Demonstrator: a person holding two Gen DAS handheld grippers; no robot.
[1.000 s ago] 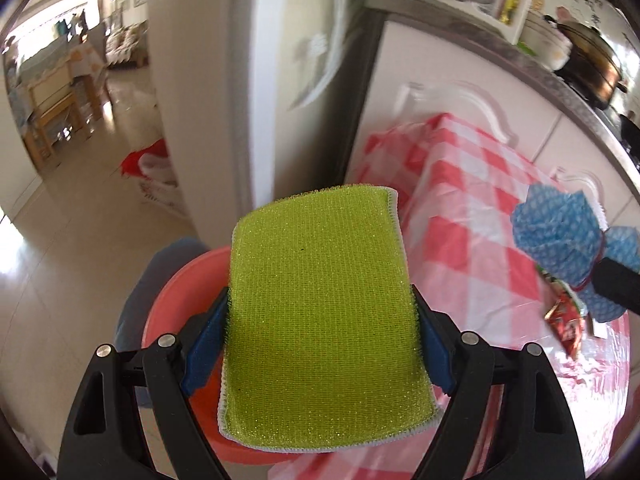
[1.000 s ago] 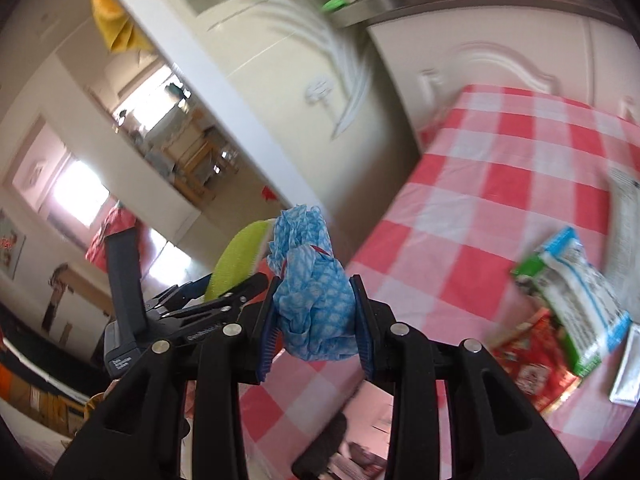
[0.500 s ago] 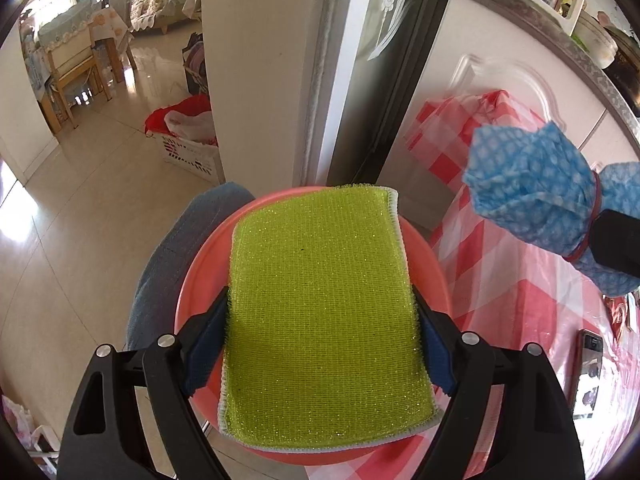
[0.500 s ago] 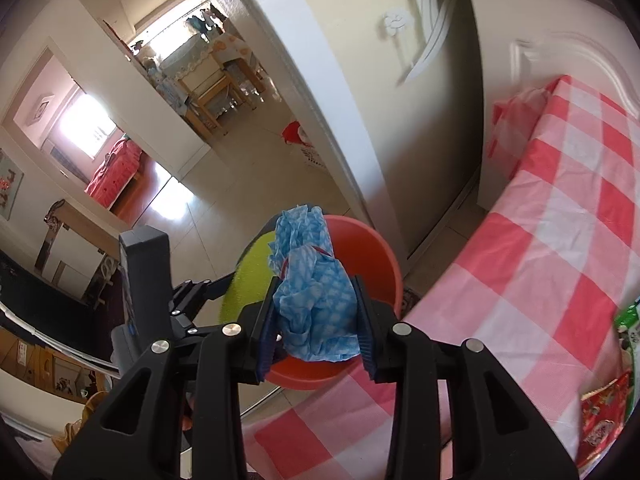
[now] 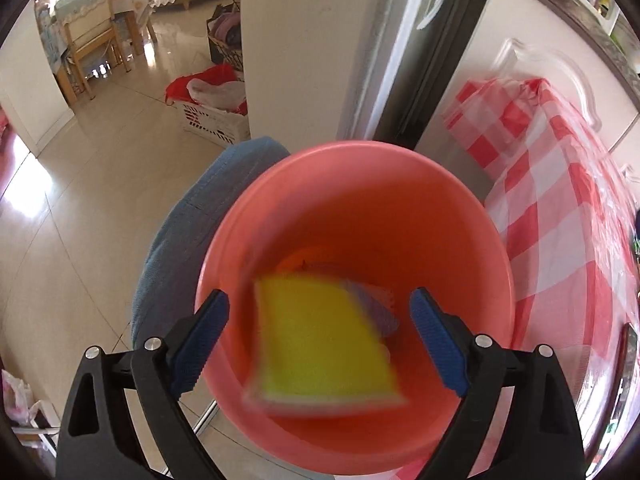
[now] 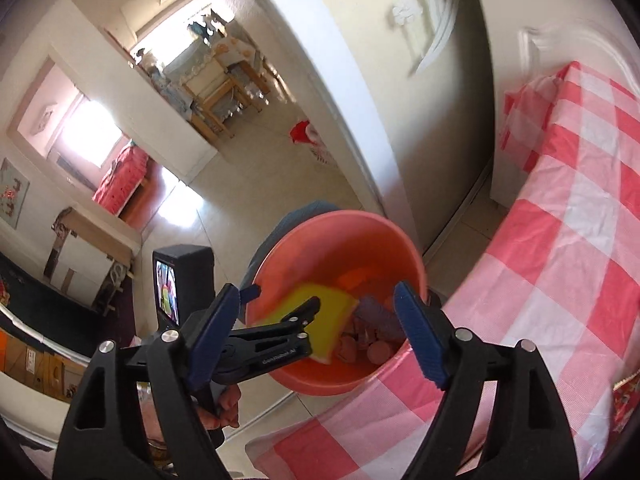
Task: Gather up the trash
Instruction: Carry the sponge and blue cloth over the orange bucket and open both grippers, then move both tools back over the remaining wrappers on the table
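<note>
A salmon-red bucket [image 5: 360, 208] stands below both grippers, beside the table. In the left wrist view a yellow-green sponge cloth [image 5: 320, 344] is blurred inside the bucket, free of the pads. My left gripper [image 5: 318, 340] hangs over the bucket mouth, its jaws opening with nothing pressed between them. The right wrist view shows the bucket [image 6: 340, 240] holding the sponge cloth [image 6: 320, 316], with the crumpled blue cloth [image 6: 376, 316] lying on other scraps. My right gripper [image 6: 320, 322] is opening above the bucket's near rim and holds nothing. The left gripper [image 6: 280, 298] reaches in from the left.
The table with a red-and-white checked cloth [image 5: 560, 200] runs along the right, and a red snack wrapper [image 6: 624, 400] lies at its edge. A blue-grey cushion [image 5: 180, 240] sits behind the bucket. On the tiled floor beyond stands a white laundry basket [image 5: 212, 120], next to a wall pillar [image 5: 300, 40].
Both grippers opened. The sponge cloth left the left pads and the blue cloth left the right pads, and both dropped into the bucket. The left gripper sank closer to the bucket.
</note>
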